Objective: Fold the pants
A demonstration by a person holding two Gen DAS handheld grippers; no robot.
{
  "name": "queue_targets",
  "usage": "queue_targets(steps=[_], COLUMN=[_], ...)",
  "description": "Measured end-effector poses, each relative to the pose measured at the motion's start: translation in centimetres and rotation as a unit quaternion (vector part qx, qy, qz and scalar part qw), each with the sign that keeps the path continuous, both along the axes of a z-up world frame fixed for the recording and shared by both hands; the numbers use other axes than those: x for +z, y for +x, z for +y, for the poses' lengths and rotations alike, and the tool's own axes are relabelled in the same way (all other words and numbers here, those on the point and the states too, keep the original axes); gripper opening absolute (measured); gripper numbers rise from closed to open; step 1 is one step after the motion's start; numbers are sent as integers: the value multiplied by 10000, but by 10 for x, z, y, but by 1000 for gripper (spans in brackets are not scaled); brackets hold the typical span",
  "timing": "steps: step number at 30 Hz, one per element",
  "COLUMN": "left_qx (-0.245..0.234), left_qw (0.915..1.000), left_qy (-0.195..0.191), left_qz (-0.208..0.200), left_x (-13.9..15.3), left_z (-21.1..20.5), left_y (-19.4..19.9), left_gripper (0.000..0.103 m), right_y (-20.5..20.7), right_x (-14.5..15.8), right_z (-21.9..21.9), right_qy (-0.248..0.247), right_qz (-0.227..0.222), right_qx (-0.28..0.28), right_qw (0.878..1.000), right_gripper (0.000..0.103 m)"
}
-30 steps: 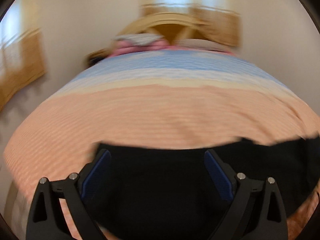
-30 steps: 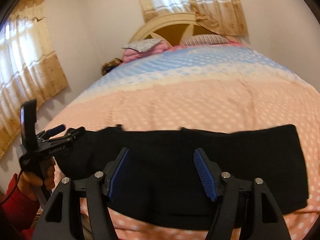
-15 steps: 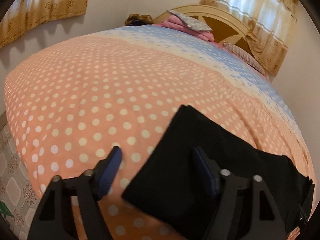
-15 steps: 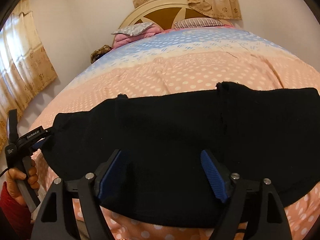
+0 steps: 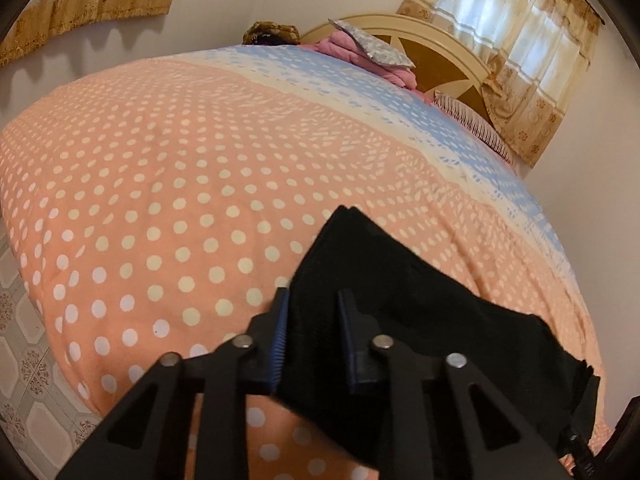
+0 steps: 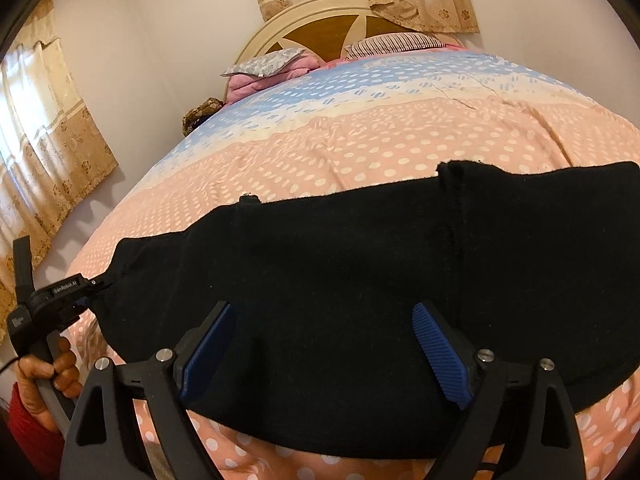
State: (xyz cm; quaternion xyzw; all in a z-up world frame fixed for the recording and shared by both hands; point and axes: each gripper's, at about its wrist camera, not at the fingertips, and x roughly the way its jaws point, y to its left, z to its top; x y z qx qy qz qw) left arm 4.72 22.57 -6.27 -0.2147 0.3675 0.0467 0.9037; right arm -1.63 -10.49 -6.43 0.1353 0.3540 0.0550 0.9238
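Note:
Black pants [image 6: 360, 260] lie folded in a long band across the near part of the bed. In the left wrist view, their end [image 5: 400, 300] runs between my left gripper's [image 5: 314, 336] jaws, which are closing. Cloth fills the narrow gap between the blue pads. From the right wrist view, the left gripper [image 6: 100, 282] bites the pants' left end. My right gripper [image 6: 324, 348] hovers over the middle of the pants near their front edge, its jaws opening wide. Its pads [image 6: 440, 352] press on nothing.
The bed cover [image 5: 160, 184] is peach with white dots, turning blue toward the headboard [image 6: 320, 24]. Pillows [image 6: 264, 68] are piled there. Tiled floor [image 5: 24, 360] shows past the bed's left edge. A hand [image 6: 44, 368] with a red sleeve holds the left gripper's handle.
The left gripper swung to the pants' left end and dropped, and its jaws narrowed onto the cloth. The right gripper sank closer to the pants and its jaws widened.

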Motion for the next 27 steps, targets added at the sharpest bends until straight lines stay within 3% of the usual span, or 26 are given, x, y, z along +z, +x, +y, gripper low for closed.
queue_targets(steps=[5, 9, 12, 16, 18, 19, 23, 25, 27], left_qx=[-189, -625, -1153, -2131, -2665, -2914, -3835, -4124, -4394], left_qw=[9992, 9941, 9836, 9580, 9412, 9324, 8900, 8800, 8784], left_qy=[169, 319, 467, 572, 497, 443, 493, 659, 567], left_qz=[-313, -828, -1305, -1832, -2014, -2092, -2417, -2261, -1792], left_x=[24, 63, 94, 124, 134, 137, 134, 117, 95], left_z=[-12, -39, -78, -153, -194, -213, -294, -321, -331], left_y=[-4, -6, -7, -10, -11, -13, -33, -41, -40], left_gripper=[18, 18, 18, 16, 11, 3, 4, 5, 5], right_y=[-3, -17, -32, -53, -63, -67, -81, -78, -76], right_x=[3, 21, 49, 77, 83, 84, 85, 80, 72], right_z=[7, -11, -33, -77, -113, -127, -175, -194, -205], right_qy=[-298, 462, 671, 818, 1182, 1338, 1626, 1933, 2210], right_qz=[-33, -470, -935, -1272, -1246, -1218, -1102, -946, -800], right_qx=[113, 97, -102, -591, -846, -910, -1102, -976, -993], right_qw=[9995, 9978, 9933, 9867, 9815, 9793, 9743, 9717, 9669], right_gripper=[91, 91, 91, 91, 91, 91, 91, 91, 91])
